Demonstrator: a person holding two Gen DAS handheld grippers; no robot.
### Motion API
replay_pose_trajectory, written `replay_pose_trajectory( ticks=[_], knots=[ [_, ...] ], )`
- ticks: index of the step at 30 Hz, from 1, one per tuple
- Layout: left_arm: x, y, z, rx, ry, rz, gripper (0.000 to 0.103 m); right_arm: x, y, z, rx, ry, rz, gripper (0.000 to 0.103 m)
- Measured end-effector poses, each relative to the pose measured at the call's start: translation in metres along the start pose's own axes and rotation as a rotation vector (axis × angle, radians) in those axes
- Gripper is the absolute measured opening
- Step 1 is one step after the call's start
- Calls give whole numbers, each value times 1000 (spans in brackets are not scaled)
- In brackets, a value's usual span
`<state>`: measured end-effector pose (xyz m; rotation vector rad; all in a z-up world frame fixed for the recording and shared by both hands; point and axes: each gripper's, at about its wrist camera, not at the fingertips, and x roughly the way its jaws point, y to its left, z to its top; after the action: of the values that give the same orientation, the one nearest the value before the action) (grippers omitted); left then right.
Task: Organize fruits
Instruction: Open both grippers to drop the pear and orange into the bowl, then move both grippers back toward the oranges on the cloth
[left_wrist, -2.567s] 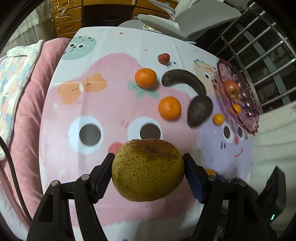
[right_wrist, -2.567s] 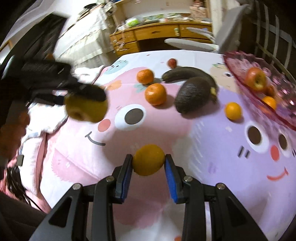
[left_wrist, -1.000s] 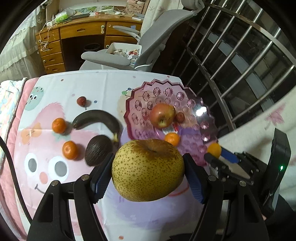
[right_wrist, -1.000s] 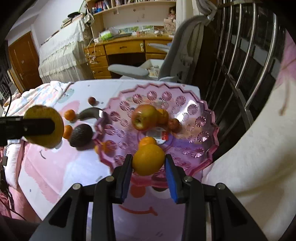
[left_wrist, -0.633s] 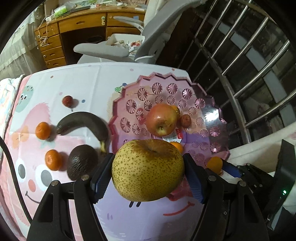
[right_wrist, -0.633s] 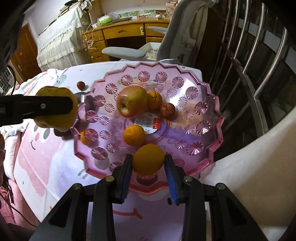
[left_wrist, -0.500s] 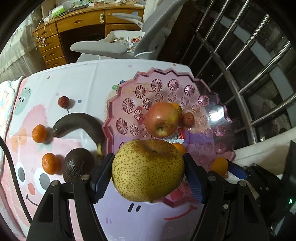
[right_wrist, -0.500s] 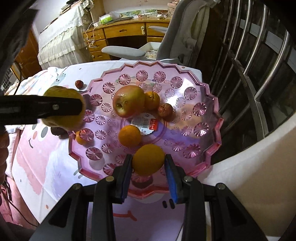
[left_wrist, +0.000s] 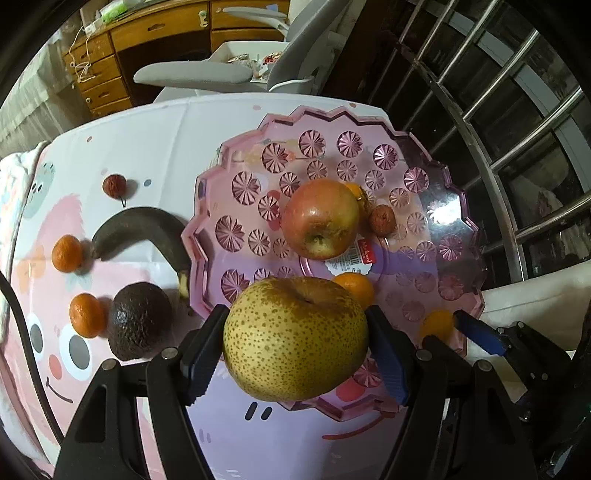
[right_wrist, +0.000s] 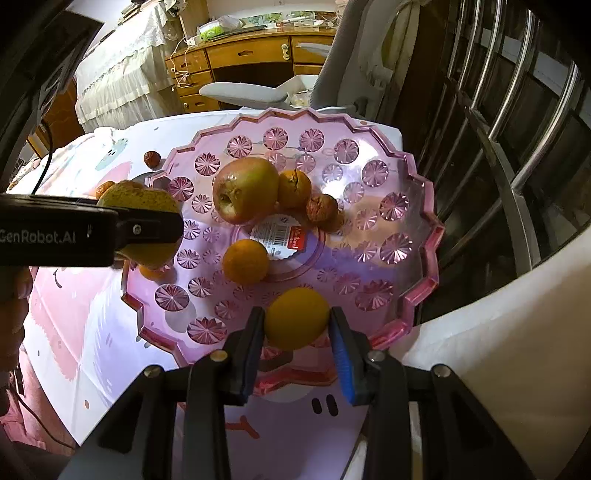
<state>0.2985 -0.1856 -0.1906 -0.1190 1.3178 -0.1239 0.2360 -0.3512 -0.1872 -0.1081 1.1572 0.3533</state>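
My left gripper is shut on a speckled yellow-brown pear and holds it above the near left rim of the pink plastic fruit plate. My right gripper is shut on a small orange, above the plate's near rim. The plate holds a red apple, two small oranges and a wrinkled red fruit. A dark banana, an avocado, two small oranges and a red fruit lie on the cloth left of the plate.
The cartoon-print cloth covers the table. A grey office chair and a wooden desk stand behind it. Metal window bars run along the right. A white surface lies at the near right.
Both grippers have moved from over the cloth to over the plate, each still holding its fruit. In the last half second both edged a little further over the plate.
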Motion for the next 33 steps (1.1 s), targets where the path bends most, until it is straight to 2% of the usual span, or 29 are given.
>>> replay_pose_trajectory(
  ticks=[4, 5, 7, 12, 17, 33],
  knots=[
    [0, 5, -2, -27, 7, -6, 73, -4, 1, 0, 2, -17, -1, 37],
    [-3, 7, -1, -43, -5, -27, 76, -5, 0, -1, 0, -20, -2, 37],
    [-13, 10, 1, -61, -44, -49, 87, -7, 0, -1, 5, -23, -4, 37],
    [-27, 13, 0, -62, -80, -38, 87, -14, -1, -2, 24, -36, 1, 37],
    [-40, 23, -13, -88, -106, -46, 87, -19, 2, -4, 33, -38, 16, 37],
    [-66, 87, -92, -195, -120, -48, 87, -34, 16, -25, 153, -13, 78, 38]
  ],
)
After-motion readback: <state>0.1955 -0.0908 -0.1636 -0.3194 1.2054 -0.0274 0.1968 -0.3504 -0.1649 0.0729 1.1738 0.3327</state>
